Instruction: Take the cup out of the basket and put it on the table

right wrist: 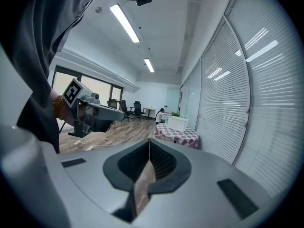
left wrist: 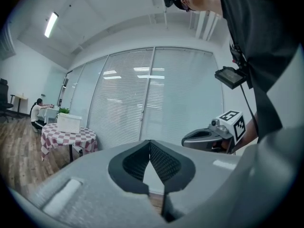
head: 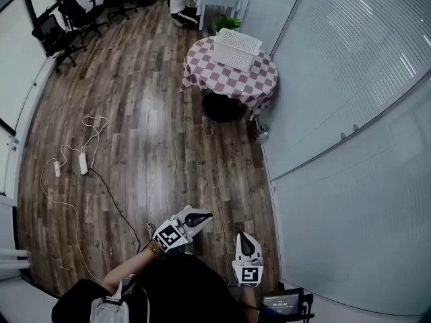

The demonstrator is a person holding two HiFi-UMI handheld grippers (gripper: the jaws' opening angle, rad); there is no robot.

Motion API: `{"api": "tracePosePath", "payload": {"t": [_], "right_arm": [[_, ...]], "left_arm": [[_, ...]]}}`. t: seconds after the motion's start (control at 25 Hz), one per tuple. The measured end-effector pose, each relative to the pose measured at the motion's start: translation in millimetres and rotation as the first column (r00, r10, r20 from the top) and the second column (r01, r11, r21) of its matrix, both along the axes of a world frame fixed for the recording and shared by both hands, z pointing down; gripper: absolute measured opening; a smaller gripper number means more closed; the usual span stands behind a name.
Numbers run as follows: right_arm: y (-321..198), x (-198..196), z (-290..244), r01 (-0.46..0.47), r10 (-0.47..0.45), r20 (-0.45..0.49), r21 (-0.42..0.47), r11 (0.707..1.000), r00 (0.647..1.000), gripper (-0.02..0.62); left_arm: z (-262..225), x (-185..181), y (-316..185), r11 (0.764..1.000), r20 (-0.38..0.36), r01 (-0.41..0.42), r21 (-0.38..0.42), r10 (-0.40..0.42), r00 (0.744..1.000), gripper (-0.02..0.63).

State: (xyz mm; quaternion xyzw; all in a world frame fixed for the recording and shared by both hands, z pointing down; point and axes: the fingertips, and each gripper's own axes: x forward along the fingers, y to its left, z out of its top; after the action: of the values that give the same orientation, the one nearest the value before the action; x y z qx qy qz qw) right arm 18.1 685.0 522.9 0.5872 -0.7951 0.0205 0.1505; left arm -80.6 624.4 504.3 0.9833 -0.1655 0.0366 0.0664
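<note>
The basket (head: 237,43) is white, the tablecloth (head: 232,83) red-and-white checked, the floor (head: 135,126) brown.

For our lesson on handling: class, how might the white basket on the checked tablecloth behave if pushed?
The basket looks like latticed plastic, so probably stiff and light for its size. Being wide and low, it would likely slide rather than tip. The draped tablecloth might bunch under it.
</note>
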Motion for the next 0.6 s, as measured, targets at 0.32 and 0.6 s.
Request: {"api": "tracePosePath", "payload": {"t": [0.32, 0.6], "right_arm": [[-74, 13, -19, 0.001, -0.001, -0.022, 0.005, 1.0, 1.0, 0.011], [-140, 16, -22, 0.009, -0.009, -0.029, 0.003, 1.0, 1.0, 0.011]], "left_arm": [[-6, 9, -66, 1.0, -0.001, 0.0, 0.004, 0.0, 1.0, 0.005], [-5, 15, -135, 0.999, 0.012, -0.019, 0.026, 0.019, 1.0, 0.005]]}}
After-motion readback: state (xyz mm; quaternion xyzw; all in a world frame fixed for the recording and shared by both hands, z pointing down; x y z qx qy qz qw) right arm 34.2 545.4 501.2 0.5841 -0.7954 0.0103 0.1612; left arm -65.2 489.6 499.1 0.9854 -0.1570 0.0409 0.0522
